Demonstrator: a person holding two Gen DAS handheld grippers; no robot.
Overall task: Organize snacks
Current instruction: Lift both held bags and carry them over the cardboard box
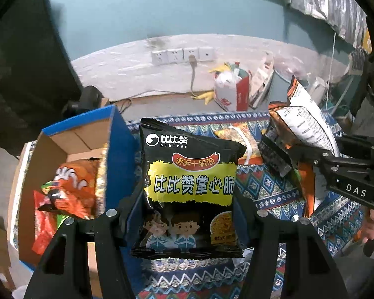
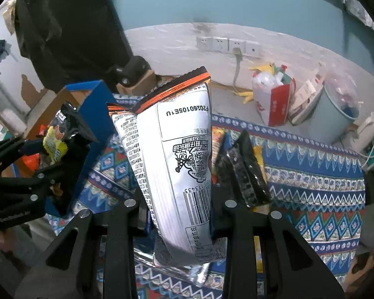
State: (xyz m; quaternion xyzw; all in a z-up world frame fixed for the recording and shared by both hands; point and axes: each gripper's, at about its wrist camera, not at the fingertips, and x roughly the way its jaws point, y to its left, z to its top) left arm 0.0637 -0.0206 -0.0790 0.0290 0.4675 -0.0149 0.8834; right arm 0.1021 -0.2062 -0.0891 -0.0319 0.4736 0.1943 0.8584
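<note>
Because both packets are light, soft and crushable, left gripper (image 1: 187,214) fingers clamp the black packet (image 1: 190,186) low; right gripper (image 2: 179,214) fingers clamp the white packet (image 2: 179,164) low.

Two snack packets lifted, box part filled

Black noodle packet (image 1: 189,194) upright, front showing; white-backed packet (image 2: 177,164) upright, barcode showing; orange packets (image 1: 69,194) lie in the cardboard box (image 1: 54,144).

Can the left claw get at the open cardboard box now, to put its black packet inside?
Probably yes. The left claw holds the black noodle packet lifted beside the cardboard box, whose top is open. Orange packets lie inside, but nothing stands between. The right claw is off to the other side.
</note>
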